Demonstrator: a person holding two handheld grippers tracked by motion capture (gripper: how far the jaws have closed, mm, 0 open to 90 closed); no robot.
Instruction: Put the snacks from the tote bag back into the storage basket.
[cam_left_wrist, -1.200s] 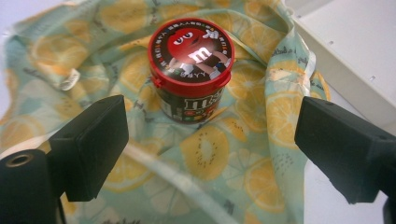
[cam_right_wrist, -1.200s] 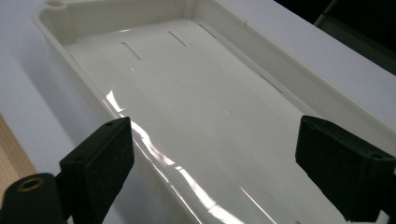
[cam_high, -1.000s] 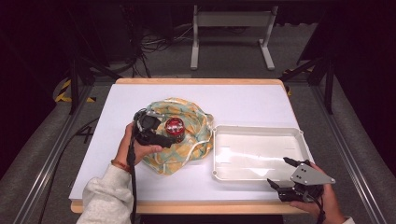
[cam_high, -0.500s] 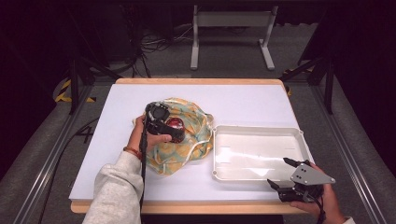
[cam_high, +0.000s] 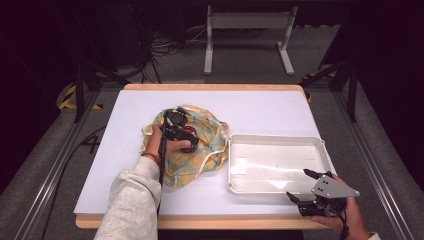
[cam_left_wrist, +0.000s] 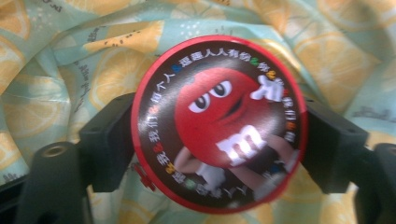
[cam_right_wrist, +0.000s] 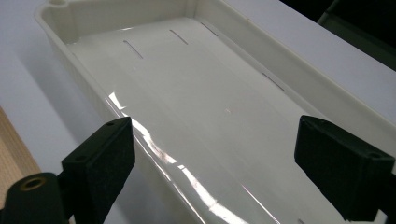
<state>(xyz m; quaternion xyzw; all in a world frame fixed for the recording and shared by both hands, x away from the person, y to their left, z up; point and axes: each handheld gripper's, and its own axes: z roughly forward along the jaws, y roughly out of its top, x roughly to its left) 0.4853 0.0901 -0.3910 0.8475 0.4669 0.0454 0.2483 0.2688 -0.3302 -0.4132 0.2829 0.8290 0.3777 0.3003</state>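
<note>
My left gripper (cam_left_wrist: 217, 135) is clamped on a round, flat tin (cam_left_wrist: 218, 122), its two black, matte jaws pressing the red rim from either side; the lid is glossy, dark with a red cartoon candy face and a ring of small printed characters. Just beyond and all around the tin lies a soft, crumpled cloth bag (cam_left_wrist: 107, 51), pale green with orange citrus slices, its folds loose and its surface dull. From above, my left gripper (cam_high: 178, 131) sits over the middle of that bag (cam_high: 210, 150), with my grey knit sleeve (cam_high: 131, 200) trailing back toward me. My right gripper (cam_right_wrist: 224, 163) stands with its jaws wide apart and nothing between them, pointing along a shallow rectangular white plastic tray (cam_right_wrist: 196, 93), smooth and shiny, with rounded corners, a raised rim and thin slots in its floor. From above, that gripper (cam_high: 306, 186) hovers at the tray's near edge (cam_high: 280, 189). Under both lies a matte white sheet (cam_high: 270, 110) over a wooden table (cam_high: 210, 87), whose pale edge shows around it. Farther off the room is dark, with a grey floor (cam_high: 45, 165), cables and a white metal stand (cam_high: 247, 35).
</note>
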